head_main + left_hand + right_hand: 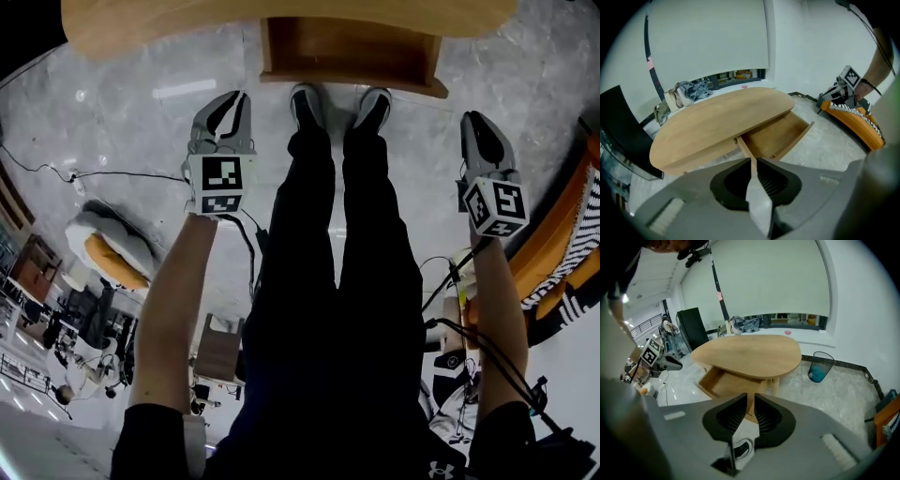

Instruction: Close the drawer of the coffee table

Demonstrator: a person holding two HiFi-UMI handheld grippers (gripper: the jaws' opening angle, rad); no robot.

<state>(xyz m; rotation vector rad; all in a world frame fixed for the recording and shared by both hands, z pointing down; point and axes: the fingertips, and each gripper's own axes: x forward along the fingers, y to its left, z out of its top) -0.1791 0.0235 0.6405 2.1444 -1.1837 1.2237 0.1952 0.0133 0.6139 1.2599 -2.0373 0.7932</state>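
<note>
Both sets of fingers are standing at a narrow slit with nothing between them: left gripper (pixel 753 161) fingers (pixel 769 180) and right gripper (pixel 747 397) fingers (pixel 732 416) are gripping nothing and touching nothing.

In the head view the left gripper (pixel 228 103) is hanging at 9 o'clock of the shoes (pixel 339 105) and the right gripper (pixel 476 124) at 3 o'clock, both apart from the drawer (pixel 352 47).

Step, as I judge it: approaching, no push begun. Next move is likely calling for getting one or both grippers onto the drawer's front panel and pushing straight in toward 12 o'clock, square so it is not jamming.

Drawer (pixel 776 136) is sitting at 1 o'clock of the left fingers and at 11 o'clock of the right ones (pixel 724 383). It is pulled well out from under the oval tabletop (pixel 717 126) of the coffee table, light wood, looking empty, no handle showing. Its front panel is lying just beside the shoes on the pale floor (pixel 141 103).
</note>
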